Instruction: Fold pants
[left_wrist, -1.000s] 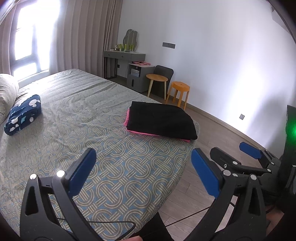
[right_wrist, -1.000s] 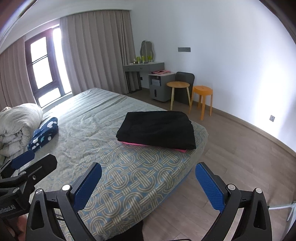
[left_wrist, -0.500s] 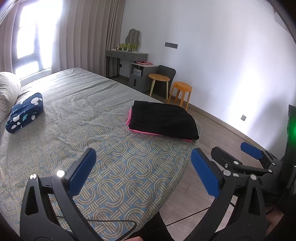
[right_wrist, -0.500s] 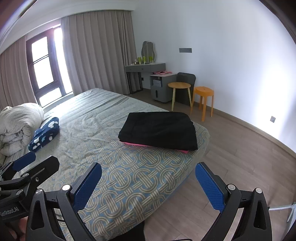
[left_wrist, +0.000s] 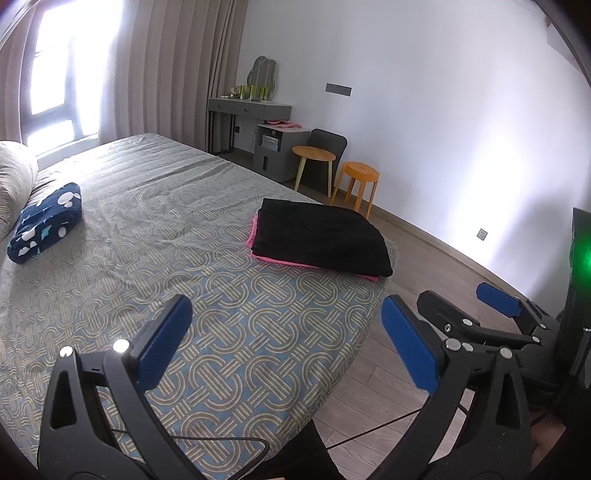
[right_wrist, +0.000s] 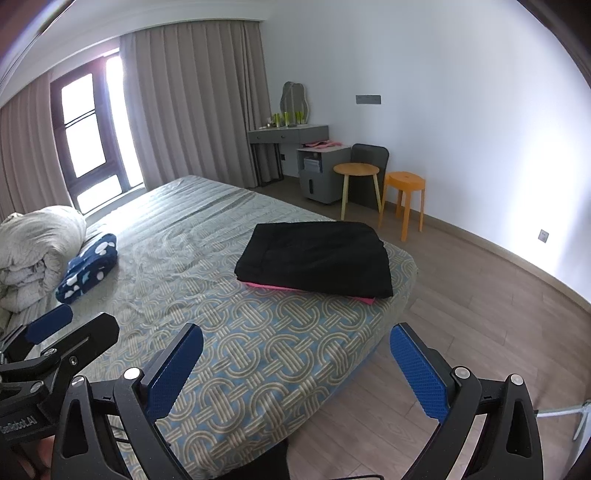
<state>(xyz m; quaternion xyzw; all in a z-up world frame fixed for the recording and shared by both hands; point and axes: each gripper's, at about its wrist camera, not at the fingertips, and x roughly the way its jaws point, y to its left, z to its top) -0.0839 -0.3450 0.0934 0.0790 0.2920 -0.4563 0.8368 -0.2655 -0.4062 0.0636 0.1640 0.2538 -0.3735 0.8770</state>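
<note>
Black folded pants (left_wrist: 321, 236) lie as a flat rectangular bundle on the bed (left_wrist: 221, 332), right of centre in the left wrist view, close to the bed's far right corner. In the right wrist view the same bundle (right_wrist: 317, 258) sits at centre frame. Beneath it a pink folded garment (left_wrist: 254, 236) shows only as a thin edge along the left and near sides.

Left gripper (left_wrist: 288, 339): lower part of its own view, blue-padded fingers spread wide, nothing between them, held above the near edge of the patterned grey-blue bedspread and well apart from the pants.

Right gripper (right_wrist: 295, 369): lower part of its own view, fingers likewise spread wide and empty, partly over the bed's near corner and partly over the wooden floor (right_wrist: 461, 314). It also appears at the right edge of the left wrist view, beside the left gripper.

Other items: a navy spotted rolled cloth (left_wrist: 46, 221) at left of frame on the bed, touching a pale bundled duvet (right_wrist: 37, 251). Against the white wall stand an orange plastic stool (right_wrist: 404, 195) and, just beside it, a round wooden side table (right_wrist: 356, 177).
</note>
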